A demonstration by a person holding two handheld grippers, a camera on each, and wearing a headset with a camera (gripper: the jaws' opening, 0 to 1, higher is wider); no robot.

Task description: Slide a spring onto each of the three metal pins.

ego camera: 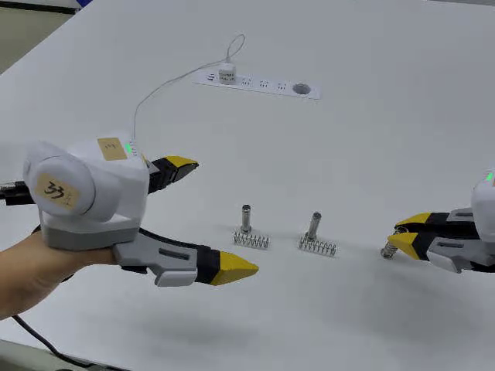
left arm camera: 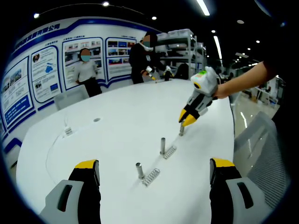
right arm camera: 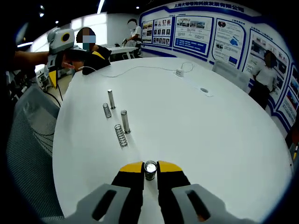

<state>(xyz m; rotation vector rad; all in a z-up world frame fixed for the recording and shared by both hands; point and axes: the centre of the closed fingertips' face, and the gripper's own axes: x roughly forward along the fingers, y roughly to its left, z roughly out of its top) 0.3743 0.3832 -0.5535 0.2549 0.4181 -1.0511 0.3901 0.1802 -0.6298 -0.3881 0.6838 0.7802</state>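
Two metal pins [ego camera: 246, 216] [ego camera: 314, 224] stand upright mid-table, each with a spring [ego camera: 251, 240] [ego camera: 318, 246] lying flat just in front of it. My right gripper [ego camera: 404, 233] is shut on a third pin [ego camera: 389, 250] at the right; its round top [right arm camera: 150, 169] sits between the yellow tips of the right gripper [right arm camera: 150, 166]. My left gripper [ego camera: 209, 215] hovers open left of the pins, holding nothing. In the left gripper view the nearer pin [left arm camera: 139, 170] and spring [left arm camera: 150, 177] lie ahead of the left gripper [left arm camera: 154, 164], with the right gripper [left arm camera: 188, 119] beyond.
A white power strip [ego camera: 259, 83] with a plugged charger [ego camera: 227, 73] and a cable lies at the back of the white table [ego camera: 371, 154]. Mesh chairs [right arm camera: 28, 154] stand at the table's edge. People stand far off by the wall posters.
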